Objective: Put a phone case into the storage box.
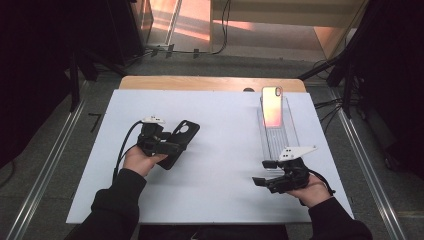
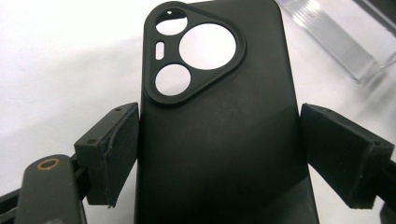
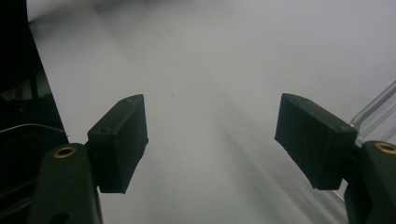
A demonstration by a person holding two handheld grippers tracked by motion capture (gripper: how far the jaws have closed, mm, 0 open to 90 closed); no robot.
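White board (image 1: 220,150) covers the wooden table (image 1: 210,83), with a clear stand (image 1: 278,135) at the right propping a phone (image 1: 272,106). A matte black case (image 2: 219,140), its raised triangular camera frame cut with three round holes, lies left of centre between the left gripper (image 2: 219,149) jaws, the left jaw touching its edge and the right just beside it. The right gripper (image 3: 212,140) hangs spread and empty near the stand's foot.

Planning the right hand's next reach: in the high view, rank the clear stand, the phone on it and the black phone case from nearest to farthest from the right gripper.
1. Clear stand, just ahead of the right gripper.
2. Phone, at the stand's far end.
3. Black phone case, across the table, between the left gripper's fingers.
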